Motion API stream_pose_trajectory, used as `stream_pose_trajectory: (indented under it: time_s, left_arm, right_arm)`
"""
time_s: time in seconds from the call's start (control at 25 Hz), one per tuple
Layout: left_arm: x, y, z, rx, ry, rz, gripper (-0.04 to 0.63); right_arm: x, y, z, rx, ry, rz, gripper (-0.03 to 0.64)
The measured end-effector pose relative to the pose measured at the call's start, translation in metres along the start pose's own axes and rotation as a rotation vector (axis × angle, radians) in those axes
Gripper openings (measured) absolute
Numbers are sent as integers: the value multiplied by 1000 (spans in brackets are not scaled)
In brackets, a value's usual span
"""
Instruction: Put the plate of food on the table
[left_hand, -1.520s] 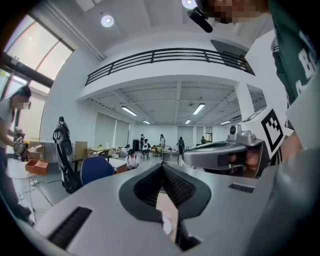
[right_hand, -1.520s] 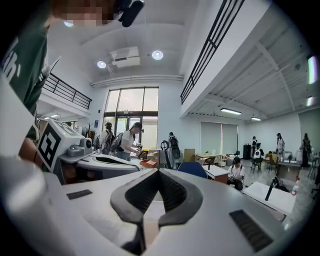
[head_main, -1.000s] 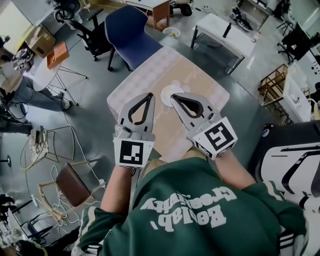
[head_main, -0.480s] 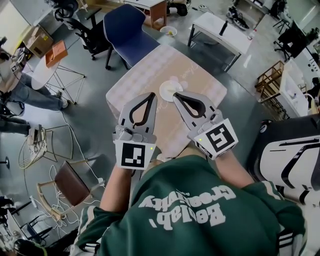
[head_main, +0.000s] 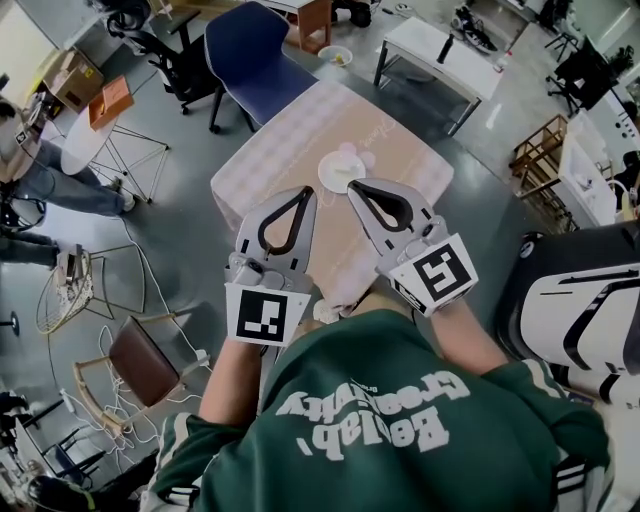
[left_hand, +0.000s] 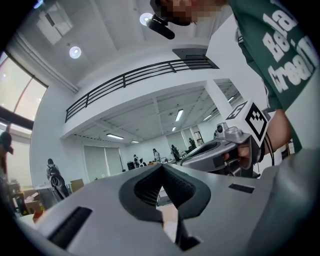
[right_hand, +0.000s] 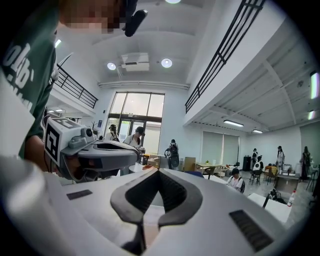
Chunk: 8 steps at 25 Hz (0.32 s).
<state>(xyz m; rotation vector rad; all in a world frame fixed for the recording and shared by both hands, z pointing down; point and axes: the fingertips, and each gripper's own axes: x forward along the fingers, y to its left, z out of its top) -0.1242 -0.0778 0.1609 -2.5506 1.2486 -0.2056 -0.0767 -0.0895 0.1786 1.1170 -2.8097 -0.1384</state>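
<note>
**While the plate (head_main: 338, 172) lies on the tabletop (head_main: 280, 150), both grippers hang empty**

Head view: the white plate sits on the pale checked tabletop, toward its far side. It is just beyond the tips of the two grippers and apart from them. What lies on it is too small to name. The left gripper (head_main: 302, 192) and the right gripper (head_main: 352, 188) are held side by side above the near half of the tabletop, both pointing toward the plate. I judge that the plate is already set down, so nothing needs to be carried, and the hands keep a neutral pose close to the body. A blue chair (head_main: 250, 55) stands at the far side.

Left gripper view: the fingers are pressed together at their tips, with nothing between them. Only the hollow behind the tips shows a gap. The right gripper is seen beside it, at about the same height.

Right gripper view: its fingers are also closed tip to tip on nothing. The camera looks out across the room and not down, which fits a gripper held level and not reaching.
</note>
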Motion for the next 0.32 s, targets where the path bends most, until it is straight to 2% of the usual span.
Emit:
stream_pose_trajectory:
  time_s: [0.32]
  left_arm:
    - [-7,-4,-3,7,7,2,9]
  right_arm:
    - [-2,12,2,1,-7,10,14]
